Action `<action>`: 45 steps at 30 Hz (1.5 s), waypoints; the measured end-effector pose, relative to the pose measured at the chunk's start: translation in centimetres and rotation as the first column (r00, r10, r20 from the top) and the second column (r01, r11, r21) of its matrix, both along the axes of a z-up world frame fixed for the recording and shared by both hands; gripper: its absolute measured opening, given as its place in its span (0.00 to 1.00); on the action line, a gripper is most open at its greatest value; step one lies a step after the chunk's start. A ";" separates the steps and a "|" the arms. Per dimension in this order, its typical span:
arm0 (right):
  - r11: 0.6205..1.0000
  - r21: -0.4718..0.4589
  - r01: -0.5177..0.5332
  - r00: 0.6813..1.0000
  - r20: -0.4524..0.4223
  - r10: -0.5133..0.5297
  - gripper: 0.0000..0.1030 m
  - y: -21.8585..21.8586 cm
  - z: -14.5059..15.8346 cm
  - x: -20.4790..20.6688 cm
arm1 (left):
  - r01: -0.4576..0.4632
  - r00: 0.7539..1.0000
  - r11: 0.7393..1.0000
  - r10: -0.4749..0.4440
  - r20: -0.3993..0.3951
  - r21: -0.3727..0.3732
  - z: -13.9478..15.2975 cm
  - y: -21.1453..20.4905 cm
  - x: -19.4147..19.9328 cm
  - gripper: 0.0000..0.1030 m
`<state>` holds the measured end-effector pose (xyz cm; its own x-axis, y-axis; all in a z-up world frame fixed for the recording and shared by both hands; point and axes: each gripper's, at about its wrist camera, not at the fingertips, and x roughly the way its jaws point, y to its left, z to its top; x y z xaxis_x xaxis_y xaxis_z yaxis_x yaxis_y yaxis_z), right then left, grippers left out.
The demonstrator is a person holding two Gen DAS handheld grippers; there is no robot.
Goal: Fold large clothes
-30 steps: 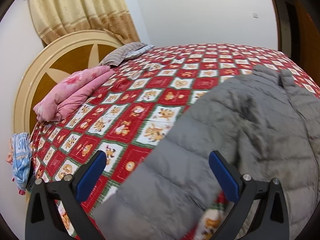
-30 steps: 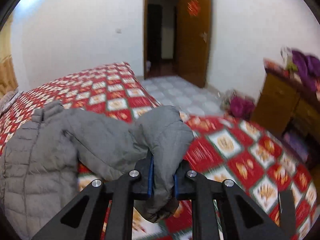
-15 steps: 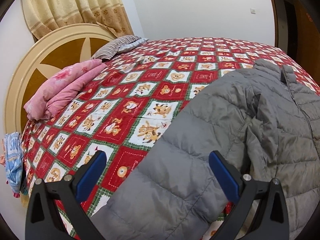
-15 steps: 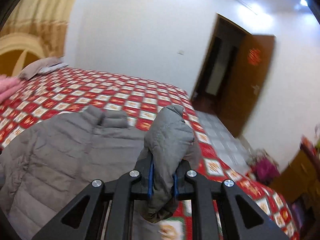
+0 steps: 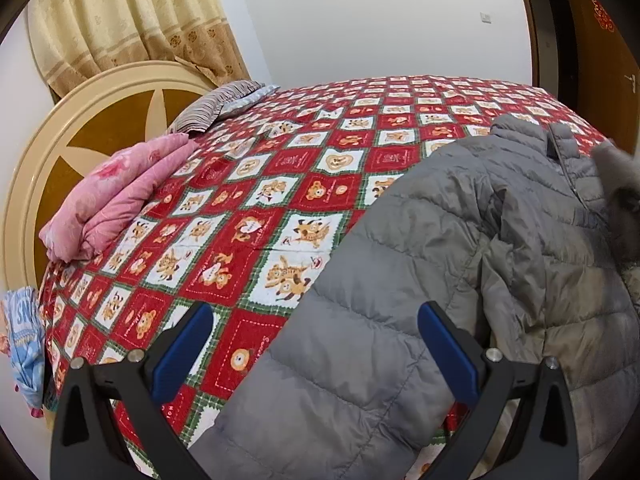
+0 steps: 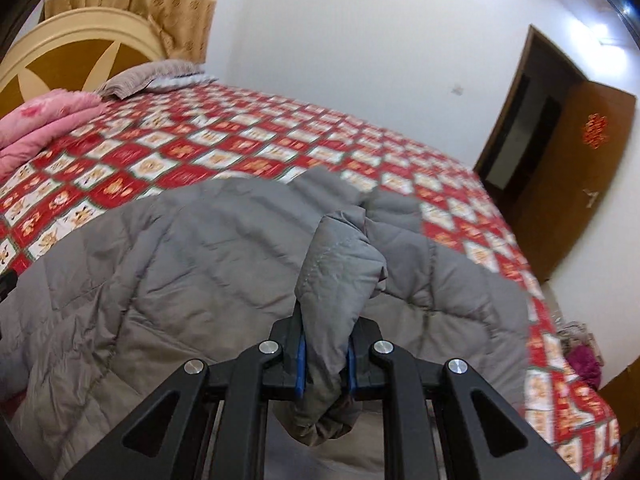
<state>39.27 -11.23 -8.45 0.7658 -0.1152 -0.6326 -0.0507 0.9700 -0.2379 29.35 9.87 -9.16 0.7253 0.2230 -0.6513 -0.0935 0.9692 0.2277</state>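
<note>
Bedroom scene, white walls and a bed spread with a red-and-white bear-print quilt (image 5: pixel 304 184): my right gripper (image 6: pixel 323 354) is clamped narrow on a bunched sleeve (image 6: pixel 340 268) of the grey puffer jacket (image 5: pixel 460 280), while my left gripper (image 5: pixel 316 344) stands wide and empty over the jacket's near edge. Outward lie a pink folded blanket (image 5: pixel 116 196), a striped pillow (image 5: pixel 216 106) and a blue cloth (image 5: pixel 24 336) lettered "SN"; the quilt's small print is unreadable. Compared with a second ago, the sleeve has swung from beside the open door (image 6: pixel 576 168) to above the jacket's body.
</note>
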 end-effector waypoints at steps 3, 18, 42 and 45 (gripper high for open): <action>0.998 0.053 -0.016 0.999 -0.036 0.018 0.15 1.1 -2.0 1.3 | 0.003 1.000 1.000 -0.003 -0.007 0.008 -0.2 -0.3 0.2 1.00; 0.912 0.319 -0.258 0.960 0.190 0.205 0.75 -6.2 6.1 -8.5 | -0.030 0.996 1.000 0.029 0.079 0.005 4.8 -4.6 1.1 1.00; 0.959 0.206 0.195 0.970 -0.185 -0.157 0.74 -18.5 -6.4 0.8 | -0.007 1.000 0.945 0.004 0.011 0.326 -4.6 -14.2 9.4 1.00; 0.976 0.121 0.180 0.971 -0.181 -0.156 0.74 -17.5 -7.0 0.7 | -0.047 0.998 0.964 0.034 0.056 0.262 -2.7 -13.6 8.3 1.00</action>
<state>40.01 -28.69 -15.44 0.6229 -0.1371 -0.7702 0.0877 0.9906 -0.1053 37.63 -3.72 -11.91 0.7425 0.4112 -0.5288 -0.1492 0.8711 0.4679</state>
